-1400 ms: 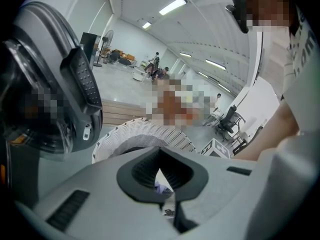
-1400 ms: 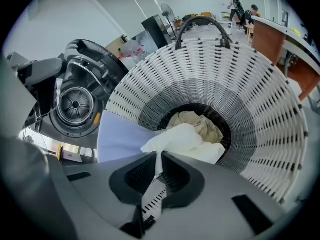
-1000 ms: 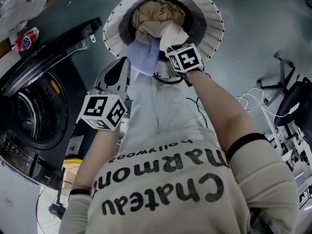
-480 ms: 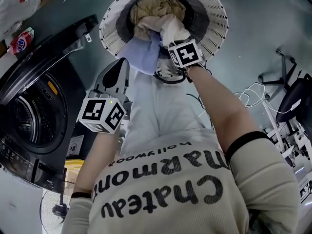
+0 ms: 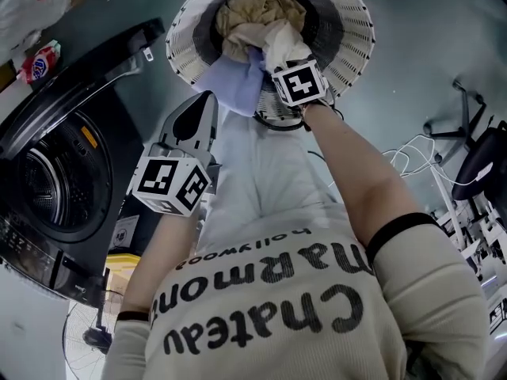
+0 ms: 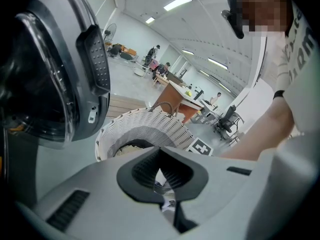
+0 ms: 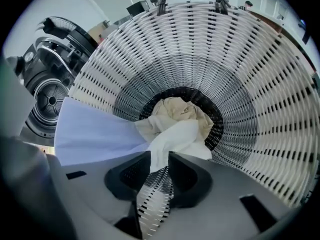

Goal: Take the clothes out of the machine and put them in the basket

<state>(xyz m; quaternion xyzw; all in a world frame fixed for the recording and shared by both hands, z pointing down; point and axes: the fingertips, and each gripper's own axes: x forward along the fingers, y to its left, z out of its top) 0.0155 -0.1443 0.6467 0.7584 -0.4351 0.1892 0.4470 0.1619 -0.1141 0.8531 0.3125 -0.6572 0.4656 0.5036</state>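
A white wicker basket (image 5: 348, 46) stands on the floor with beige clothes (image 5: 253, 14) in its bottom. My right gripper (image 5: 279, 63) hangs over its near rim. A white cloth (image 7: 175, 139) runs from the pile to the right gripper (image 7: 159, 166), whose jaws have just been opening; the cloth's end lies loose in the gap between them. A pale blue cloth (image 7: 95, 134) drapes over the rim to the left. My left gripper (image 5: 198, 105) hovers below the basket, shut and empty (image 6: 160, 156). The washing machine (image 5: 55, 180) gapes at the left.
The machine's round door (image 6: 65, 69) stands swung open beside the basket (image 6: 150, 121). Office chairs (image 5: 475, 165) and loose cables (image 5: 412, 157) sit on the floor at the right. A fan (image 5: 87, 331) stands low at the left.
The right gripper has shifted slightly farther over the basket rim with the white cloth. The left gripper has stayed in place.
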